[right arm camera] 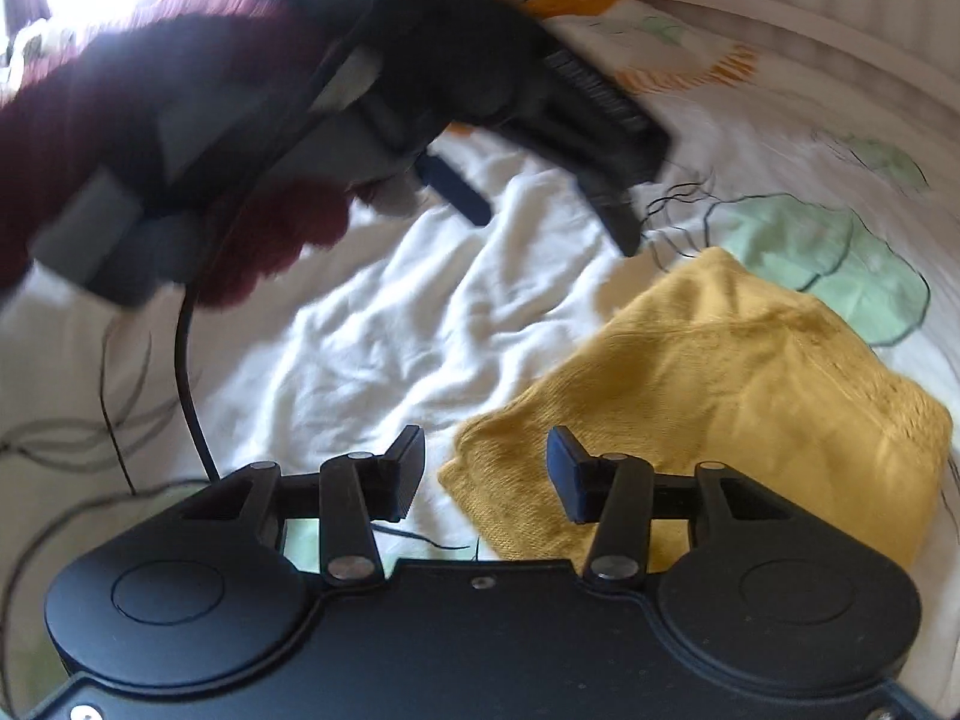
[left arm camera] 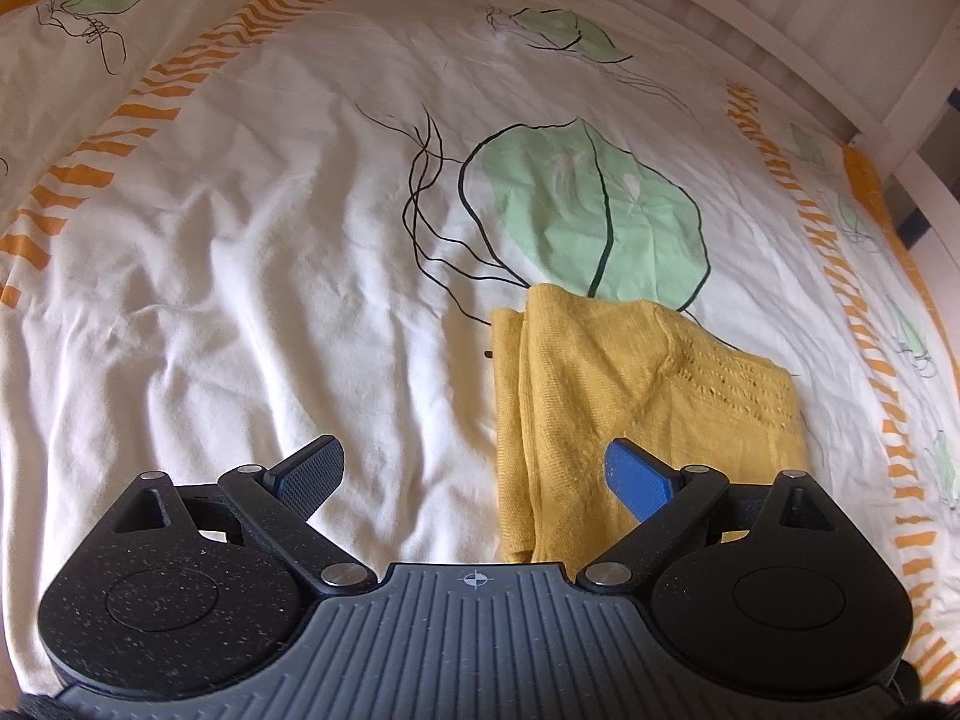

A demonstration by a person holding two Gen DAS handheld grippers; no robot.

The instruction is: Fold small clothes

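A yellow knitted garment point(left arm camera: 636, 384) lies folded into a compact rectangle on the white bedsheet point(left arm camera: 240, 276). My left gripper point(left arm camera: 474, 480) is open and empty above the sheet, its right finger over the garment's near left part. In the right wrist view the same garment point(right arm camera: 720, 396) lies at the right. My right gripper point(right arm camera: 486, 474) is open and empty, hovering over the garment's near left corner. The left gripper point(right arm camera: 540, 180) shows there at the top, open, held by a hand in a dark red sleeve point(right arm camera: 120, 78).
The sheet has green leaf prints point(left arm camera: 594, 210) and orange striped bands point(left arm camera: 120, 120). A white slatted bed frame point(left arm camera: 840, 30) runs along the far and right side. A black cable point(right arm camera: 186, 372) hangs from the left gripper.
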